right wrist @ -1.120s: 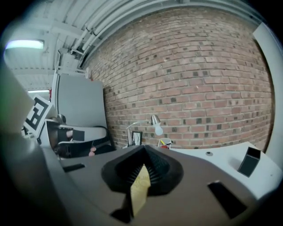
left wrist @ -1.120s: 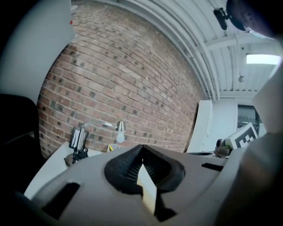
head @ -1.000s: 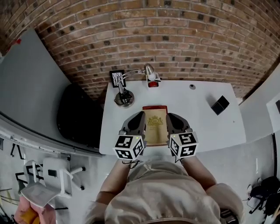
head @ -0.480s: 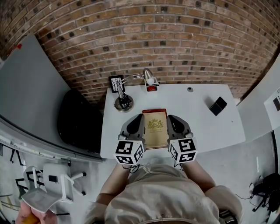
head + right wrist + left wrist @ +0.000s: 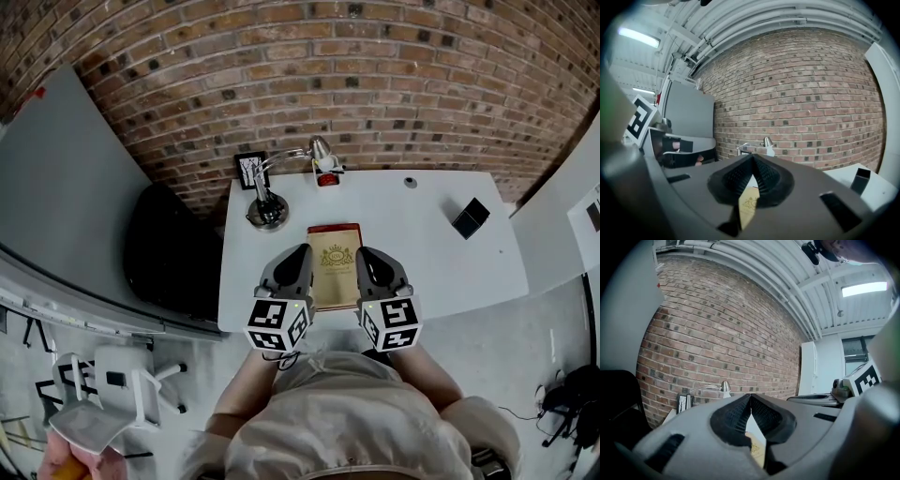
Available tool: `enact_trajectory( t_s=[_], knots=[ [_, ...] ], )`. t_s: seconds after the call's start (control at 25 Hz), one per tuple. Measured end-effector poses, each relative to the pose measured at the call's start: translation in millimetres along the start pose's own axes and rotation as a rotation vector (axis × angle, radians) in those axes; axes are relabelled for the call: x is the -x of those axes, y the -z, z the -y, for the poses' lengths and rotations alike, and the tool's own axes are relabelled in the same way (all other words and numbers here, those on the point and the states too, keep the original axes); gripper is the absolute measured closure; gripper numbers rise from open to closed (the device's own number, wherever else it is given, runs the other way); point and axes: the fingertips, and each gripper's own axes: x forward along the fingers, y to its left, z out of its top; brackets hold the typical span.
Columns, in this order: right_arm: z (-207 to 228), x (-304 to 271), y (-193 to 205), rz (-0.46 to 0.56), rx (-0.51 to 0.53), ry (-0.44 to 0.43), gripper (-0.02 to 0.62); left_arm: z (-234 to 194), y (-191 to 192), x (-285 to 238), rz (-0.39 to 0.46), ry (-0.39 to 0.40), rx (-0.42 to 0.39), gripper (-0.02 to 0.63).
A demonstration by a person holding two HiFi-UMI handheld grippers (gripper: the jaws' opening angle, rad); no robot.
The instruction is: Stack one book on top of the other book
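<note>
A tan book with a gold emblem (image 5: 336,270) lies on a red book, whose far edge (image 5: 334,228) shows past it, on the white table (image 5: 431,267). My left gripper (image 5: 298,253) sits just left of the stack and my right gripper (image 5: 368,253) just right of it, both over the near half. In the left gripper view the jaws (image 5: 750,397) meet at the tips with nothing between them, and the tan book (image 5: 757,447) shows below. The right gripper (image 5: 753,160) is shut the same way, with the tan book (image 5: 747,206) beneath.
A desk lamp (image 5: 267,208), a small picture frame (image 5: 250,169) and a red item (image 5: 327,179) stand at the table's back left. A black cube (image 5: 471,219) sits at the right, and a black chair (image 5: 169,248) is left of the table.
The right gripper has shifted slightly beside the stack. The left gripper and both books stay where they were, and both jaws remain shut.
</note>
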Motion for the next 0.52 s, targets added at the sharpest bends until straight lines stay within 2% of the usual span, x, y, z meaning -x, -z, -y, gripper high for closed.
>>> enact_trajectory(
  t_s=[0.52],
  knots=[
    [-8.3, -3.6, 5.6, -0.009, 0.007, -0.013, 0.569, -3.7, 5.8, 2.3, -0.017, -0.004, 0.010, 0.586]
  ],
)
